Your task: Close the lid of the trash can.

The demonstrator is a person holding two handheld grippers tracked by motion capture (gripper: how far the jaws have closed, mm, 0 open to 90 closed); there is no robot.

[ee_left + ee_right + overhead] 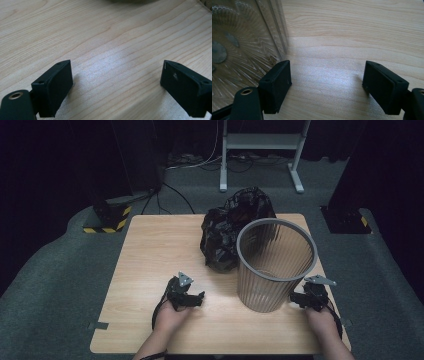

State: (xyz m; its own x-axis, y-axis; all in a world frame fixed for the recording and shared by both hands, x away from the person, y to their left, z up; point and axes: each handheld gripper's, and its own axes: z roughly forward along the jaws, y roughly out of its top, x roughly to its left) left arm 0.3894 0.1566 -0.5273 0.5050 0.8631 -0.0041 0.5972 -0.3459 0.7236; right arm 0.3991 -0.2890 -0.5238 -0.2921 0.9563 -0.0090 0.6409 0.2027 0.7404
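My left tool (199, 298) rests spread and empty left of the bin (276, 265). My right tool (295, 300), also spread, sits just beside its base, right. The bag (227, 227) lies behind.

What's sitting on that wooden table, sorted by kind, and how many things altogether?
Ribbed grey bin: 1
Crumpled black plastic bag: 1
Hand-held grippers, left gripper and right gripper, both open with nothing between the fingers: 2
Total: 4
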